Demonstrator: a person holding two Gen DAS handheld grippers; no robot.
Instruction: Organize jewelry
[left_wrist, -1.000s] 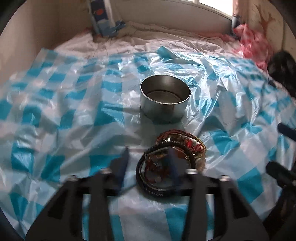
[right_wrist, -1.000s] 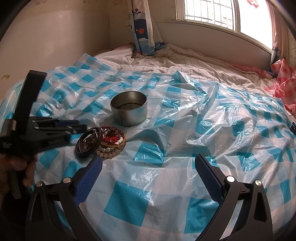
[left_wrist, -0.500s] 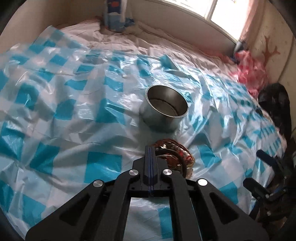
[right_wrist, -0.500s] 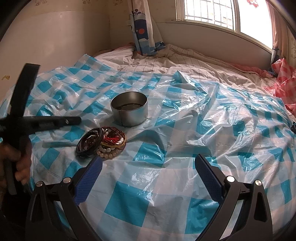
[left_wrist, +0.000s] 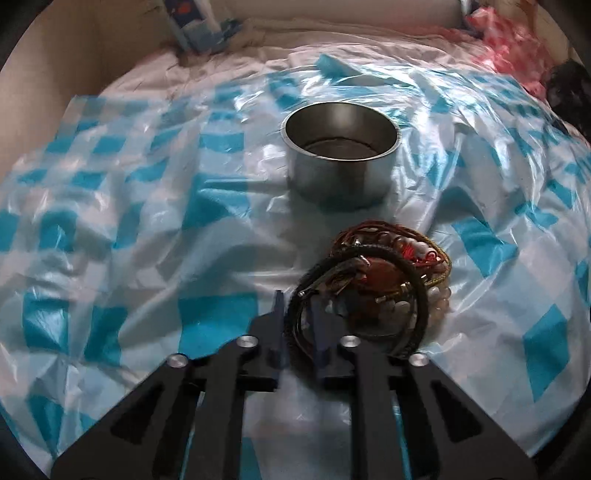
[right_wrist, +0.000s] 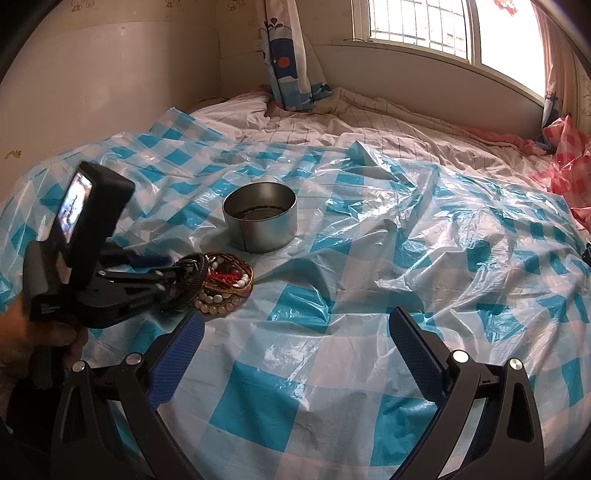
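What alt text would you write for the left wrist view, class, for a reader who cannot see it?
The left gripper straddles the near rim of a black braided bracelet atop a pile of beaded bracelets, its jaws opening slightly. Beyond stands an open round metal tin, all on a blue-and-white checked plastic sheet spread over a bed.

On the bed in front of you a plastic sheet is spread. The metal tin stands upright on it, and the heap of bracelets lies just nearer you, apart from the tin. Your left gripper reaches in from the heap's left, its fingers straddling the braided bracelet atop the heap. Your right gripper sits nearer, well right of the heap.
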